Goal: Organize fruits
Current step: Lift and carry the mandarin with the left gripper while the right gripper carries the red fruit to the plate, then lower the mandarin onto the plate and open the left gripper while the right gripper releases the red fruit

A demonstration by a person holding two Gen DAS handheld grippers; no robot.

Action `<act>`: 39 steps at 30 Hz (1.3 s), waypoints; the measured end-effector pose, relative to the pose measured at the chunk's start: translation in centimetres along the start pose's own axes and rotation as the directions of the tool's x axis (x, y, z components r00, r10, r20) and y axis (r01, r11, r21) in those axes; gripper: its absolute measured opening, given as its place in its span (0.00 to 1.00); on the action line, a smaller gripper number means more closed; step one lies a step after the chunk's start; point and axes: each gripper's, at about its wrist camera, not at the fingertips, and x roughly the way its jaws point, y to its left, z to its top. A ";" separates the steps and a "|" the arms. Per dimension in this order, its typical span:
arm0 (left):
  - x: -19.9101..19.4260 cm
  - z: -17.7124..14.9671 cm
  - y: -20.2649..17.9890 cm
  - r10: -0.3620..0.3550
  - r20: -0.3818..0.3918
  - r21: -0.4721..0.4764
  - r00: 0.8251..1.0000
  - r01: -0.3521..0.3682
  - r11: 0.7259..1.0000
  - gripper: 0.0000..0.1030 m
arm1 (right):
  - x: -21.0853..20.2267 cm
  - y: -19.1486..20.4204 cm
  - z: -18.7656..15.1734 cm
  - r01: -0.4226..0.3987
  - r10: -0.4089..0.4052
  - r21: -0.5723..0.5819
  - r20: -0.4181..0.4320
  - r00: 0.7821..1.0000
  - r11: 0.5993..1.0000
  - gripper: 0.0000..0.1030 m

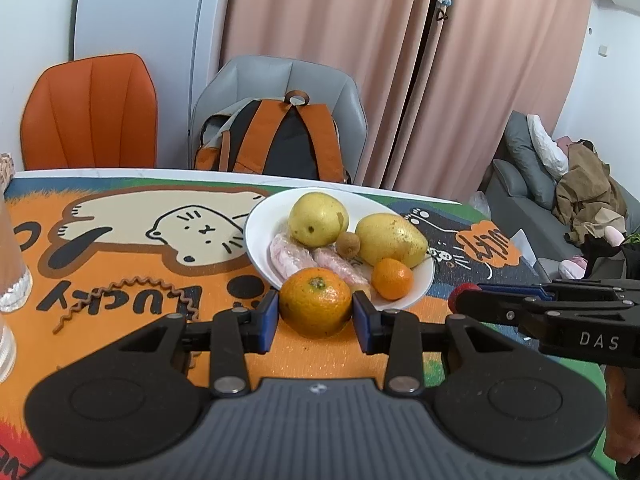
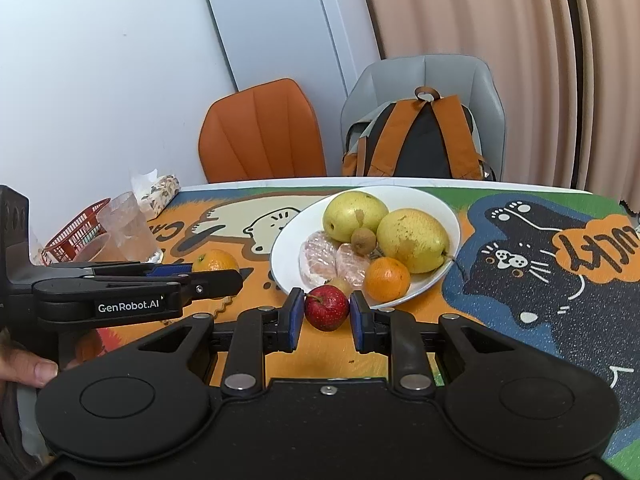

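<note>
- Most of the fruit sits in the shallow white bowl (image 2: 440, 208) on the cartoon-cat table mat (image 2: 540, 280): two yellow-green pears (image 2: 354, 216), a small brown kiwi-like fruit (image 2: 363, 240), two pale pink pieces wrapped in clear film (image 2: 320, 258) and a small orange mandarin (image 2: 387, 279).
- Two fruits are outside it, by my reckoning the last to go in.
- The left gripper (image 1: 316, 314) has its blue pads either side of a larger orange mandarin with a green stem scar (image 1: 315, 307). The pads look to touch the skin, so I judge it pinched, just in front of the bowl's near rim.
- The right gripper (image 2: 326, 314) brackets a small red apple with a thin stem (image 2: 327, 307). A sliver of gap shows on each side, so I cannot tell whether it grips.
- The apple's skin is glossy and the mandarin's is dimpled and dull; both look firm and round.
</note>
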 end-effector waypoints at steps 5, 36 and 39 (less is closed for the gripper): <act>0.1 0.6 0.1 -0.005 0.011 0.000 1.000 0.005 1.000 0.36 | 0.2 0.0 0.8 0.011 -0.011 -0.004 0.013 1.000 1.000 0.22; 7.1 4.2 0.1 -0.049 -0.033 -0.016 0.998 0.049 0.999 0.36 | 4.8 -2.7 4.0 0.029 -0.029 0.036 0.012 0.999 0.999 0.22; 8.1 4.2 0.0 -0.057 -0.047 -0.016 0.997 0.057 0.998 0.36 | 5.4 -3.1 4.1 0.030 -0.031 0.042 0.007 1.000 0.999 0.22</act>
